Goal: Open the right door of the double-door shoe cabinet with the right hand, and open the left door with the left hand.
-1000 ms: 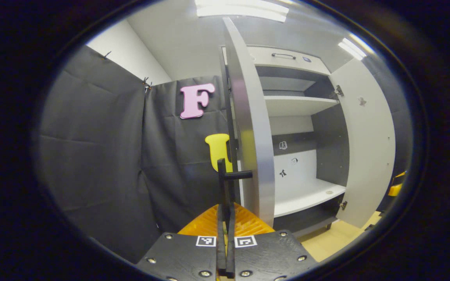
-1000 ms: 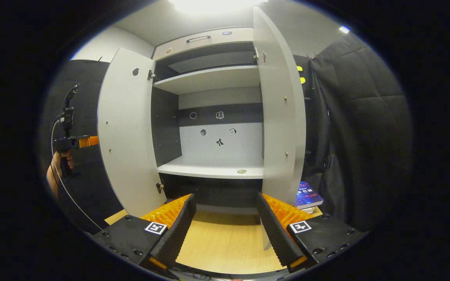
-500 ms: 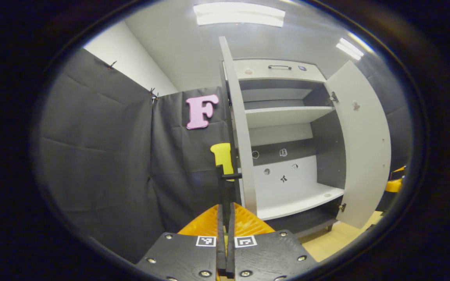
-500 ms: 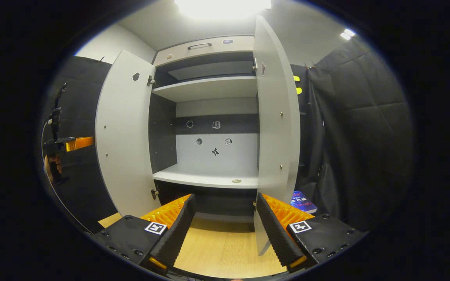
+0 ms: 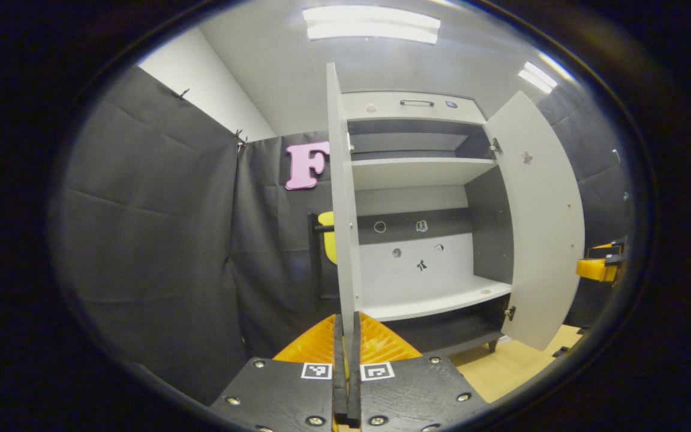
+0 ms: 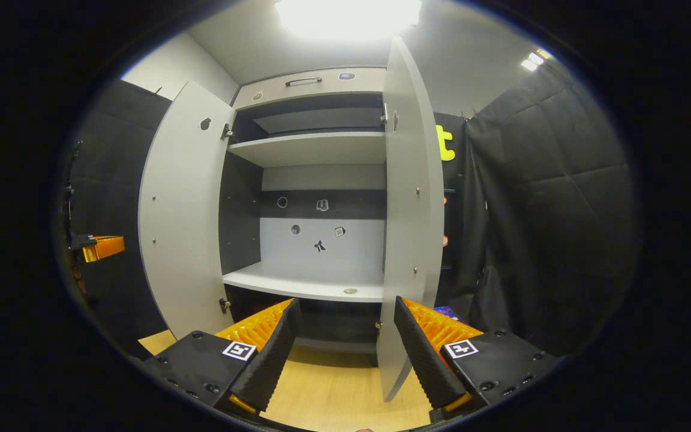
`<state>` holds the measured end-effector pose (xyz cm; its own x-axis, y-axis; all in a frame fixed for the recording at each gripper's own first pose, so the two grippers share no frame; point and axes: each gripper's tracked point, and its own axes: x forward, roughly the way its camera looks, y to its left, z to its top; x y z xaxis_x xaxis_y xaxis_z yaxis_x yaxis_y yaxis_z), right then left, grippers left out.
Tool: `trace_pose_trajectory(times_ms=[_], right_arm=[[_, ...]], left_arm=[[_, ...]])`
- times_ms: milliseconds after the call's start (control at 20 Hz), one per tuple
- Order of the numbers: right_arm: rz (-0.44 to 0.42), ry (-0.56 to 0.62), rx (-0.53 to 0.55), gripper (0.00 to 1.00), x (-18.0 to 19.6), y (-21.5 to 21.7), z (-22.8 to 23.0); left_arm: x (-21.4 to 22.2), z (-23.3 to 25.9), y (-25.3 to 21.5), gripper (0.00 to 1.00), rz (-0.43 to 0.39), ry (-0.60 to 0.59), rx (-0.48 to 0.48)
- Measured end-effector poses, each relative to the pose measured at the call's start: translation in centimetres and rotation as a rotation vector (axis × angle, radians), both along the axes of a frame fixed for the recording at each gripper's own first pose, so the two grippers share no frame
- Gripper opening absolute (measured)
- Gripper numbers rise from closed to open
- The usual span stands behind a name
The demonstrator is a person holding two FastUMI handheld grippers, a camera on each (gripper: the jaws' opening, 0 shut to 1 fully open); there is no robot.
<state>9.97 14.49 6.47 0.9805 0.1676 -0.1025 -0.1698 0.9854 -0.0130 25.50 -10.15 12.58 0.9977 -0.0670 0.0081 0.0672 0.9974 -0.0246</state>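
Cabinet point(image 6: 321, 90): I saw both doors swung open.
Left door point(image 5: 341, 198): edge-on ahead of my left gripper point(image 5: 346, 360), fingers together, holding nothing.
Right door point(image 6: 408, 198): just beyond my right gripper point(image 6: 345, 348), fingers spread.
Shelf point(image 6: 309, 282): small disc point(image 6: 350, 291) near front edge.
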Motion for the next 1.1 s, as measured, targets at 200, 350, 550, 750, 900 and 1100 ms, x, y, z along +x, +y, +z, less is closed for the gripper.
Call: trace_pose_trajectory(times_ms=[200, 350, 550, 750, 900, 1100], right_arm=[[-0.057, -0.044, -0.083, 0.99, 0.1, -1.2, -0.4], [-0.069, -0.047, -0.091, 1.00, 0.2, -1.2, -1.3], [-0.065, -0.017, -0.022, 1.00, 0.1, -0.8, -2.4], [-0.064, 0.005, -0.002, 1.00, 0.4, -0.8, -3.1], [-0.066, 0.006, 0.004, 1.00, 0.7, -1.1, -3.0], [-0.062, 0.011, 0.033, 1.00, 0.7, -0.8, -3.1]], left_arm=[[-0.2, -0.5, -0.2, 0.02, 0.005, 0.046, -0.016], [-0.1, -0.4, 0.0, 0.02, 0.011, 0.050, 0.011], [0.2, -0.8, 0.3, 0.02, 0.036, 0.046, 0.045], [0.5, -1.0, 0.2, 0.03, 0.052, 0.037, 0.056], [1.0, -1.2, -0.5, 0.19, 0.038, 0.037, 0.042], [1.2, -1.4, -0.3, 0.62, 0.065, 0.031, 0.040]])
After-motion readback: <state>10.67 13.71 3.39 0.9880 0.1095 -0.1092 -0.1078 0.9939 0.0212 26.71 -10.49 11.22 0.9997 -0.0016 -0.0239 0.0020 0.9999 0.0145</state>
